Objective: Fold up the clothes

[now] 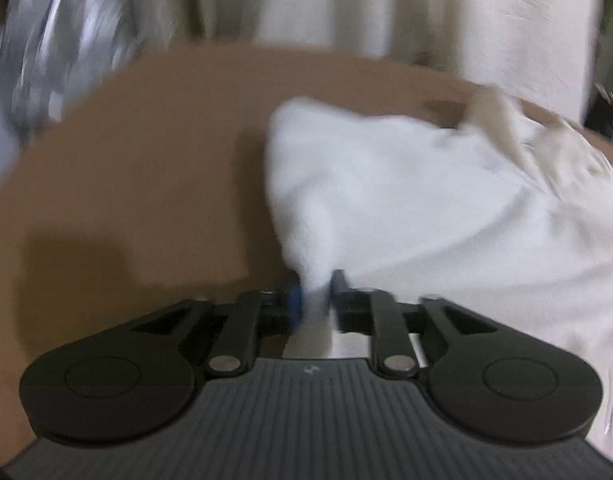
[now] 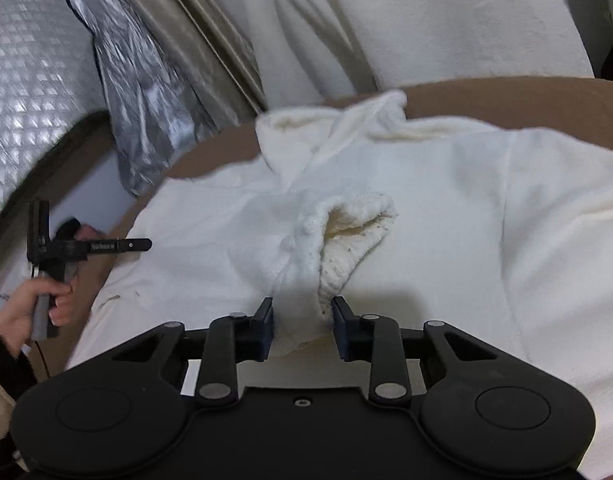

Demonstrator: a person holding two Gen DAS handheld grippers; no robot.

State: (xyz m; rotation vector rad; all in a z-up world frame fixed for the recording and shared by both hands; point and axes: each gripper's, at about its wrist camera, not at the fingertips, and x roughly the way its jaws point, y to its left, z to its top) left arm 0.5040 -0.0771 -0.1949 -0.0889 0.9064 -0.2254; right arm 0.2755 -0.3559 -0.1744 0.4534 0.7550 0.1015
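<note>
A white fleece garment [image 2: 446,208] lies spread on a brown table [image 2: 506,96]. My right gripper [image 2: 302,320] is shut on a bunched knit cuff [image 2: 338,240] of the garment, which rises in a fold between the fingers. In the blurred left wrist view, my left gripper [image 1: 316,296] is shut on an edge of the same white garment [image 1: 406,200], pulled up off the brown table [image 1: 146,160]. The left gripper also shows in the right wrist view [image 2: 146,244] at the garment's left edge, held by a hand.
A silver foil sheet [image 2: 146,100] and a quilted silver surface [image 2: 26,80] stand at the back left. A cream fleece cover [image 2: 426,20] hangs behind the table. The table's left edge [image 2: 118,224] is near the left gripper.
</note>
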